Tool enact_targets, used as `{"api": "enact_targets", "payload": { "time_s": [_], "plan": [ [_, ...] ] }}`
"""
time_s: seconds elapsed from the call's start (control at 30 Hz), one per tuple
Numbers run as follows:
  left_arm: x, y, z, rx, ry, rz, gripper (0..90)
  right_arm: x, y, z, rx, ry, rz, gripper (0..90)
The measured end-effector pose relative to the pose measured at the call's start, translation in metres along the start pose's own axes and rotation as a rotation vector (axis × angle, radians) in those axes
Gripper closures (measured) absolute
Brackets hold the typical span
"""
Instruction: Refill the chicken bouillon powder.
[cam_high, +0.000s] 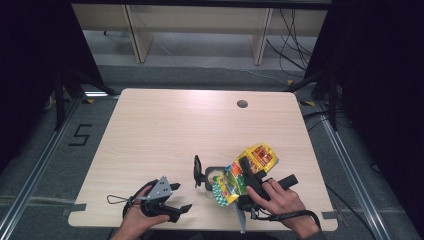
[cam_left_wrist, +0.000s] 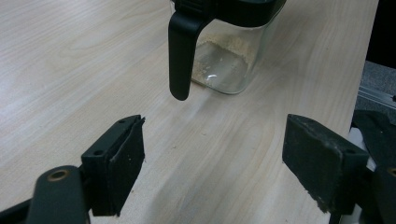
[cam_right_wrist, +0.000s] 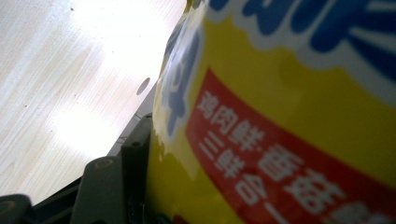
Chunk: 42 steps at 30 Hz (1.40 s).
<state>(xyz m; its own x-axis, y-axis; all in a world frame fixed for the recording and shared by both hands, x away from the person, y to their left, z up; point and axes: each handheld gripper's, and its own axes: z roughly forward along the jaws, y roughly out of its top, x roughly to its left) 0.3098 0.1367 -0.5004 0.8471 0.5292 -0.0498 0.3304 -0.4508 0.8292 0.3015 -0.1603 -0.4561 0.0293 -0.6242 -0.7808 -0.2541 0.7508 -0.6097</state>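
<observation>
Pouring from a packet into a jar. The right hand-held gripper is clamped on the yellow packet, tipped over the glass jar near the surface's front edge; the left hand-held gripper rests nearby, jaws apart and empty. Risk — the mouth may sit off the jar's opening, spilling contents, and the unsteadied jar could tip if nudged. The left gripper view reveals pale powder low in the jar; the right gripper view shows the packet's print pressed against one jaw.

Left hand low at near table edge, holding black two-jaw left gripper, jaws spread wide, nothing between them. Right hand grips black right gripper, jaws clamped on a yellow printed pouch.
</observation>
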Motion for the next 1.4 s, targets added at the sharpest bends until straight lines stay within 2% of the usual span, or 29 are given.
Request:
{"api": "enact_targets", "payload": {
  "time_s": [0.03, 0.07, 0.1, 0.13, 0.2, 0.23, 0.3, 0.33, 0.37, 0.4, 0.5, 0.53, 0.57, 0.6, 0.63, 0.7, 0.8, 0.83, 0.87, 0.9, 0.93, 0.97, 1.0, 1.17, 1.23, 1.3, 1.33, 1.37, 1.4],
  "plan": [
    [0.0, 0.0, 0.0, 0.002, 0.001, 0.001, 20.6, 0.001, 0.0, -0.001, 0.007, -0.026, -0.002, 39.2],
    [0.0, 0.0, 0.0, 0.005, 0.003, 0.0, 20.6, -0.001, 0.001, -0.001, -0.001, -0.025, -0.044, 39.2],
    [0.002, 0.0, 0.0, 0.009, 0.004, 0.017, 20.6, -0.004, 0.0, -0.001, 0.007, -0.01, -0.052, 39.3],
    [0.0, -0.001, 0.0, 0.013, 0.008, -0.007, 20.6, -0.004, 0.001, -0.002, 0.017, -0.036, -0.056, 39.3],
    [-0.002, -0.001, 0.001, -0.003, 0.003, -0.025, 20.6, -0.004, 0.001, -0.002, 0.015, -0.042, -0.058, 39.3],
    [-0.002, -0.001, 0.001, -0.004, 0.003, -0.024, 20.7, -0.003, 0.002, -0.003, 0.012, -0.017, -0.046, 39.3],
    [-0.002, -0.001, 0.001, -0.003, 0.003, -0.025, 20.7, -0.005, 0.004, -0.002, 0.003, -0.016, -0.06, 39.3],
    [-0.001, 0.0, 0.0, 0.002, -0.001, -0.021, 20.7, -0.005, 0.004, -0.002, 0.002, -0.02, -0.056, 39.3],
    [0.0, 0.0, 0.0, -0.001, -0.002, 0.003, 20.7, -0.005, 0.003, -0.002, 0.0, -0.019, -0.053, 39.3],
    [0.0, 0.0, 0.001, -0.015, -0.005, -0.01, 20.7, -0.004, 0.002, -0.003, 0.008, -0.042, -0.053, 39.3],
    [0.002, 0.0, -0.001, 0.012, 0.008, 0.019, 20.7, -0.005, -0.001, -0.002, 0.005, -0.018, -0.051, 39.3],
    [0.0, 0.0, 0.0, 0.001, 0.0, -0.004, 20.7, -0.005, -0.001, -0.003, 0.01, -0.019, -0.047, 39.3],
    [0.0, 0.0, 0.0, 0.003, -0.001, -0.001, 20.7, -0.005, -0.001, -0.003, 0.01, -0.019, -0.047, 39.3],
    [-0.002, 0.0, 0.0, 0.005, 0.005, -0.028, 20.7, -0.005, -0.001, -0.002, 0.005, -0.017, -0.049, 39.3],
    [-0.001, 0.0, 0.0, 0.003, 0.001, -0.017, 20.7, -0.005, -0.001, -0.003, 0.009, -0.041, -0.043, 39.3],
    [0.0, 0.0, 0.0, -0.003, 0.0, 0.003, 20.7, -0.005, -0.002, -0.003, 0.006, -0.017, -0.043, 39.3],
    [0.0, 0.0, 0.0, 0.003, 0.003, 0.001, 20.7, -0.006, -0.003, -0.003, 0.001, -0.017, -0.046, 39.3],
    [-0.001, 0.0, 0.001, -0.008, -0.001, -0.011, 20.7, -0.006, -0.004, -0.003, 0.006, -0.024, -0.037, 39.3],
    [-0.001, 0.0, 0.0, -0.001, -0.001, -0.016, 20.7, -0.006, -0.005, -0.003, 0.016, -0.056, -0.032, 39.3],
    [-0.001, 0.0, 0.0, -0.001, -0.001, -0.016, 20.7, -0.006, -0.005, -0.003, 0.016, -0.056, -0.032, 39.3],
    [-0.002, -0.001, 0.001, -0.001, 0.002, -0.026, 20.7, -0.007, -0.006, -0.003, 0.01, -0.023, -0.03, 39.3],
    [-0.001, -0.001, 0.001, 0.001, 0.005, -0.023, 20.7, -0.006, -0.005, -0.003, 0.018, -0.033, -0.026, 39.4],
    [-0.002, -0.001, 0.002, -0.002, 0.001, -0.033, 20.7, -0.005, -0.003, -0.002, 0.017, -0.006, -0.043, 39.5],
    [-0.002, -0.001, 0.001, -0.001, 0.0, -0.03, 20.7, -0.004, 0.0, -0.002, -0.004, -0.005, -0.037, 39.5],
    [0.0, -0.001, 0.001, -0.007, 0.003, -0.011, 20.7, -0.006, -0.002, -0.002, -0.008, -0.013, -0.028, 39.6],
    [0.0, 0.0, 0.001, 0.003, 0.001, -0.012, 20.7, -0.007, -0.002, -0.003, 0.006, -0.012, -0.025, 39.6],
    [-0.002, -0.001, 0.002, -0.003, 0.001, -0.034, 20.7, -0.006, 0.0, -0.003, 0.009, -0.005, -0.031, 39.6],
    [-0.002, -0.001, 0.002, -0.011, -0.001, -0.032, 20.7, 0.002, 0.005, -0.003, 0.017, -0.007, 0.012, 40.2],
    [-0.002, -0.001, 0.002, -0.011, -0.001, -0.032, 20.7, 0.002, 0.005, -0.003, 0.017, -0.007, 0.012, 40.2]
  ]
}}
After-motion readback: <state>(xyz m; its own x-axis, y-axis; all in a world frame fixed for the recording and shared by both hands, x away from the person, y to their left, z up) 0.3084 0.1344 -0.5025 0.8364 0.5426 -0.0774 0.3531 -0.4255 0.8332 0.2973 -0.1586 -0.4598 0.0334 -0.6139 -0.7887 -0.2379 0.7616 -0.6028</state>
